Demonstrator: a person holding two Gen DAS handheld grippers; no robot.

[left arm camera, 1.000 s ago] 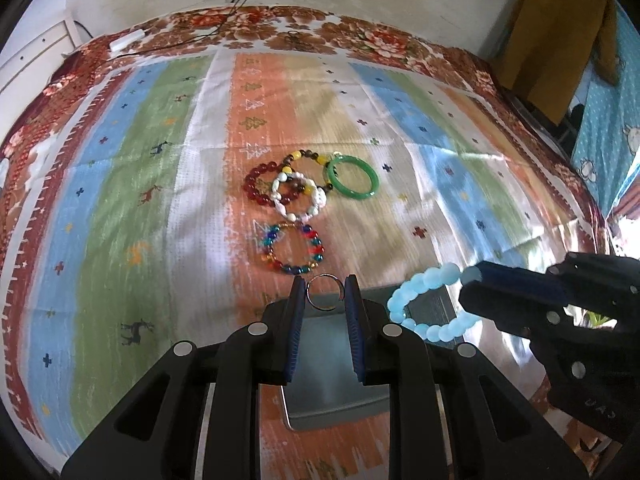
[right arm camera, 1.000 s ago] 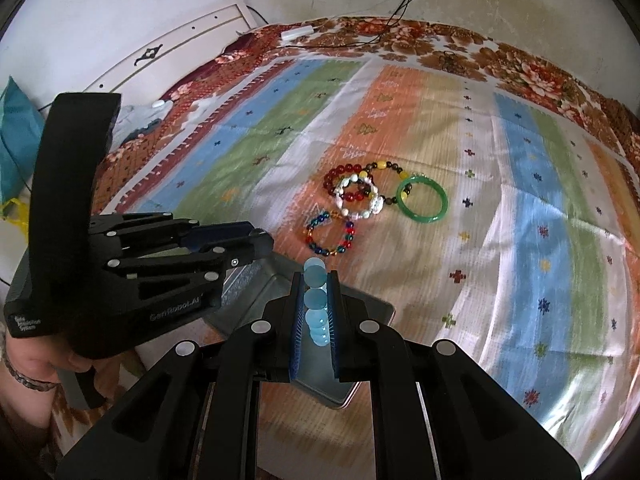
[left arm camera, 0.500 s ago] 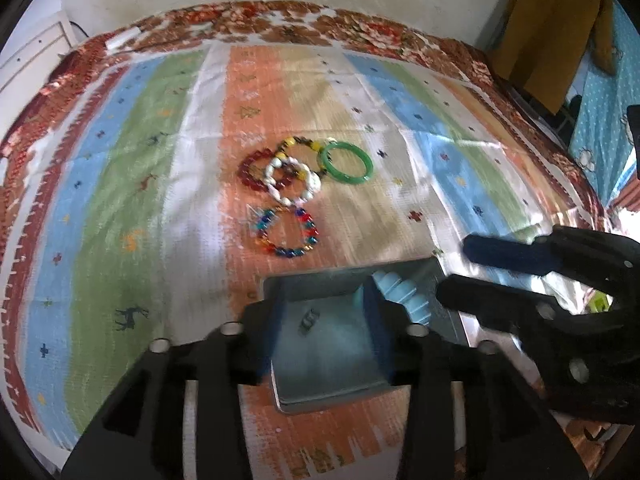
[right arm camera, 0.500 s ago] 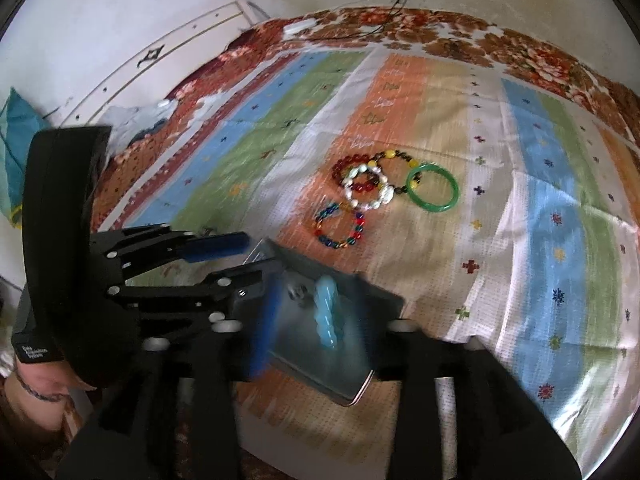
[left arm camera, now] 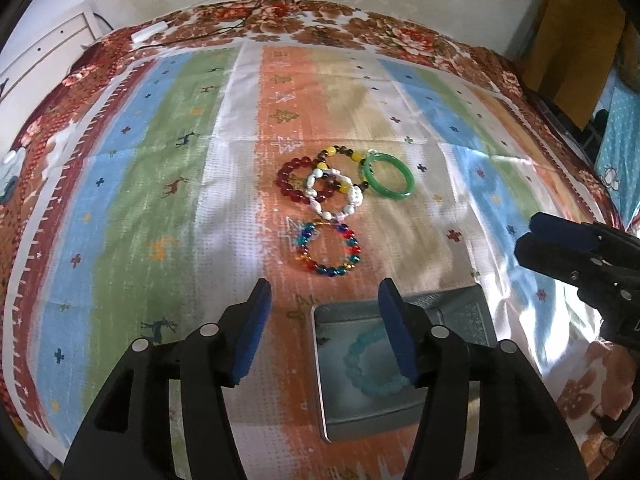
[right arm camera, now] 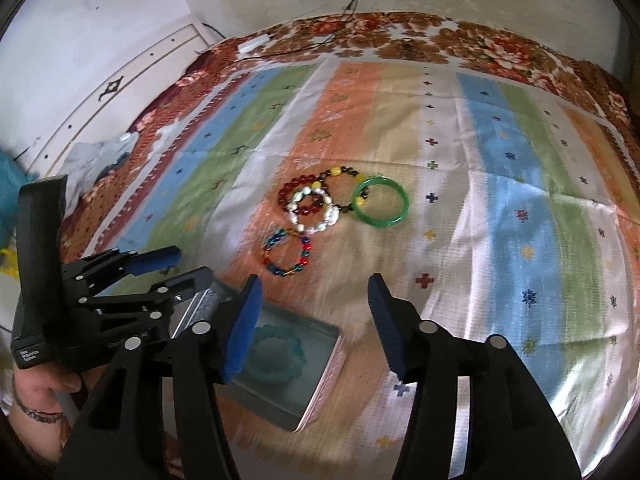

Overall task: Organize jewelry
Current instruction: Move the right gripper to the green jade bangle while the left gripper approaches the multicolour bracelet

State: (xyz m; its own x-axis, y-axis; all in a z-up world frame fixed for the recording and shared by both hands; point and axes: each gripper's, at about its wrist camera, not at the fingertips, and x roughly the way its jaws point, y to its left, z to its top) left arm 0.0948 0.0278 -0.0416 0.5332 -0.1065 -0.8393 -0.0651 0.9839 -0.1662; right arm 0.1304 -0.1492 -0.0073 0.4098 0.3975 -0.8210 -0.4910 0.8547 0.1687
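A pale blue bead bracelet (left arm camera: 370,364) lies inside a shallow metal tin (left arm camera: 332,400) near the front edge; it also shows in the right wrist view (right arm camera: 276,354), in the tin (right arm camera: 320,396). On the cloth lie a multicolour bead bracelet (left arm camera: 329,250), a white pearl bracelet (left arm camera: 336,196), a dark red bead bracelet (left arm camera: 294,184), a brown and yellow bead bracelet (left arm camera: 340,156) and a green bangle (left arm camera: 388,176). My left gripper (left arm camera: 326,336) is open and empty above the tin's left edge. My right gripper (right arm camera: 314,322) is open and empty above the tin's right side.
A striped, flower-bordered cloth (left arm camera: 160,160) covers the whole surface. A white power strip with cables (left arm camera: 150,32) lies at the far edge. A brown garment (left arm camera: 576,40) hangs at the far right. A white panel (right arm camera: 132,80) stands beyond the left edge.
Both grippers opened. The blue bracelet left my right gripper and the small ring left my left gripper; both dropped into the tin. Both grippers pulled back and up.
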